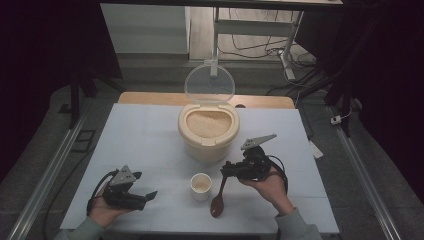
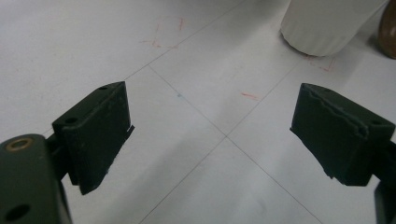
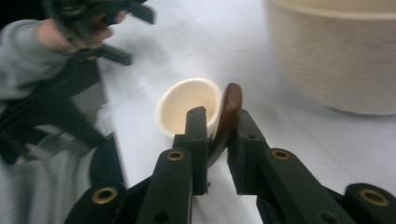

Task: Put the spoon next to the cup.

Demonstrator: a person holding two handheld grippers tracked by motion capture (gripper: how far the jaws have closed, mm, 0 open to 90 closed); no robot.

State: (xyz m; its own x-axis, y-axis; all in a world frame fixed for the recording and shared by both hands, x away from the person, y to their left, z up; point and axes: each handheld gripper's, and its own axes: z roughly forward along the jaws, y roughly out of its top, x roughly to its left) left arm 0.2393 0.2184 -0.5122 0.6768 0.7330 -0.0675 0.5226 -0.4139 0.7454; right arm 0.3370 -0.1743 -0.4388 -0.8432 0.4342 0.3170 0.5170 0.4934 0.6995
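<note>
Nearest the lens in the right gripper view, we see our right gripper [image 3: 218,140] with its two black jaws standing a little apart and the brown spoon [image 3: 227,119] handle running up between them; whether the pads press on it we cannot tell. From the high view that spoon [image 1: 218,200] hangs down from the same gripper [image 1: 226,169] at lower centre right of the frame, its bowl low over the white worktop [image 1: 145,145], just right of the small white cup [image 1: 200,186]. We find the cup [image 3: 187,109] again in the centre of the right gripper view, straight behind the jaws.

At the lower left of the high view we hold our left gripper [image 1: 150,196] low over the worktop, well apart from the cup. Its jaws are spread wide with nothing between them, as the left gripper view [image 2: 210,135] shows, and the cup [image 2: 327,23] sits in that view's upper right corner.

Above the cup, at the centre of the high view, stands the cream rice bin [image 1: 208,131], full of grain, its clear lid [image 1: 209,83] tipped up.
</note>
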